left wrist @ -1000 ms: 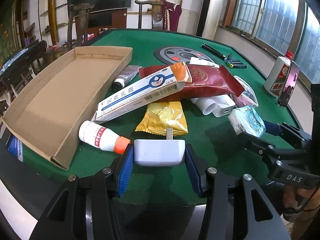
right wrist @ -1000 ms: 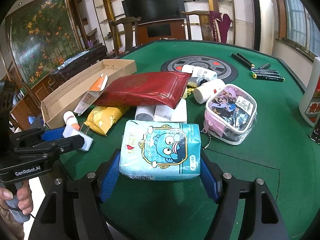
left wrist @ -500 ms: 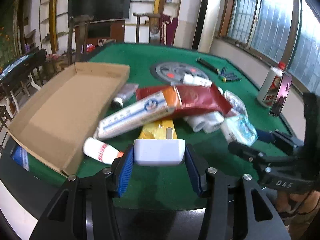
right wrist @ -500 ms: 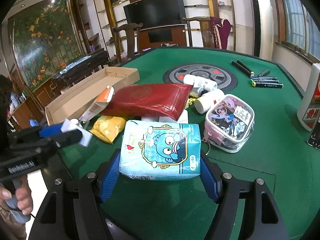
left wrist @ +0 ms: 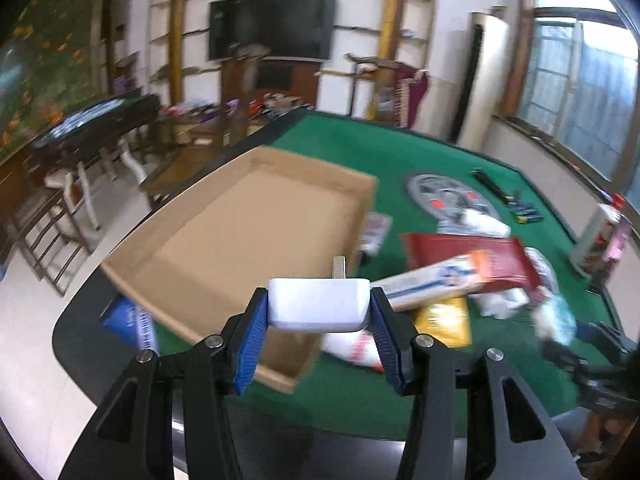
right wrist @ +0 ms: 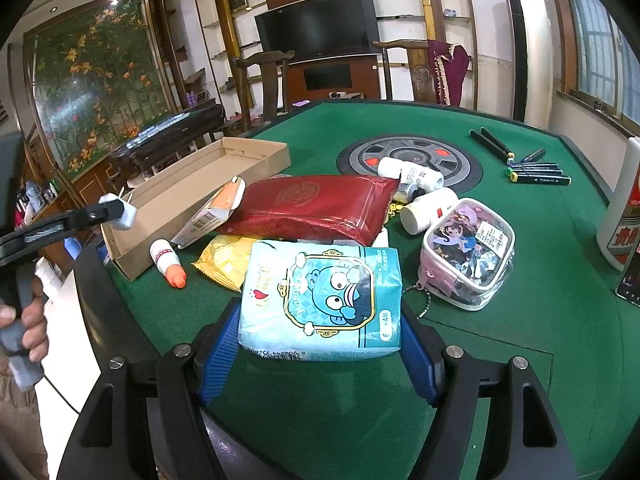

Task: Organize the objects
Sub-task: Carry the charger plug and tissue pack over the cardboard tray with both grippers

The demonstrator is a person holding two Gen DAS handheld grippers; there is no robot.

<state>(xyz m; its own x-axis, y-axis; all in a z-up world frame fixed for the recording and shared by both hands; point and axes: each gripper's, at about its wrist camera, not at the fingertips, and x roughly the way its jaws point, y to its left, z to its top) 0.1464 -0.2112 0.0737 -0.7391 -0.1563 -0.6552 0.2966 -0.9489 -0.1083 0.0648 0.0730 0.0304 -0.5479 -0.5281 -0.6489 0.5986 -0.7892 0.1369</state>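
Charger, small, rigid and light, sits clamped by its flat sides in my left hand-held gripper, above the box's near corner. Tissue pack, soft and squashy, is held mid-body by my right hand-held gripper on the bench.

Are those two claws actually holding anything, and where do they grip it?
Left gripper clamps a white charger plug by its sides; right gripper squeezes the blue tissue pack at its sides.

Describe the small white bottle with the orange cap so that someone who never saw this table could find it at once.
Start at the long cardboard box on the left of the green table. Just off its near corner, beside the yellow snack packet, lies the small white bottle. Unlike the other white bottles beyond the red pouch, it has an orange cap and red print.
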